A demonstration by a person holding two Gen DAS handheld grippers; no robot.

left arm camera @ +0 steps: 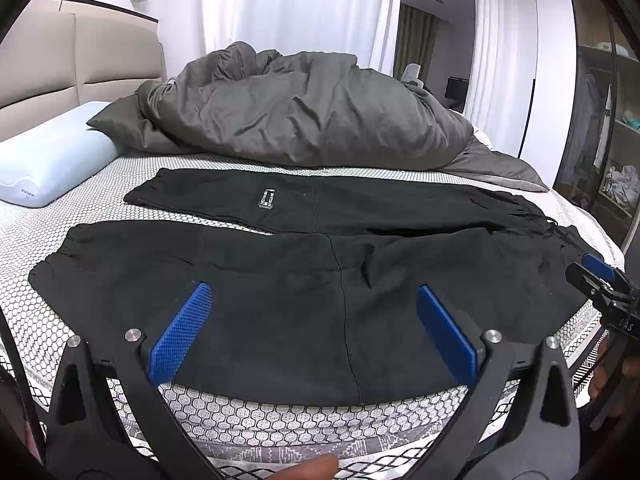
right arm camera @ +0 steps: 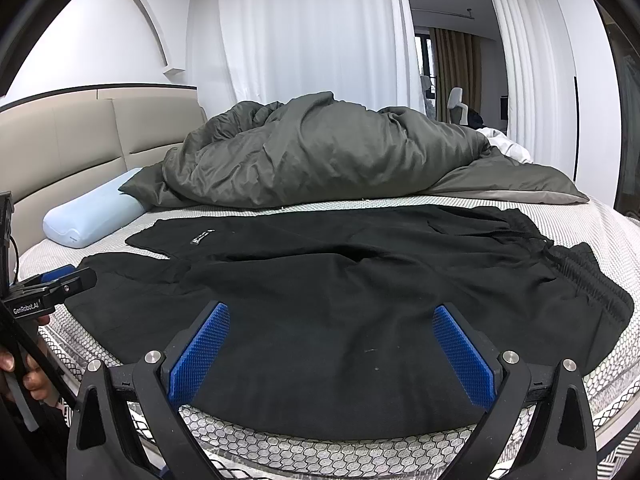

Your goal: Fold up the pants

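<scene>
"GenRobot.AI" stands in white letters on the black body of the left gripper (right arm camera: 60, 280), far left of the right gripper's jaws. A small black label (left arm camera: 267, 199) with white lettering lies on the pants (left arm camera: 280, 300) beyond the jaws; its words are too small to read. Faint print on the pillow (left arm camera: 52, 160) is also illegible.

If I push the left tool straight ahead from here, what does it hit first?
Most likely the near leg of the black pants, spread flat on the bed. The left tool is open, with that leg lying between and just ahead of its fingers. Its height above the cloth is unclear.
</scene>
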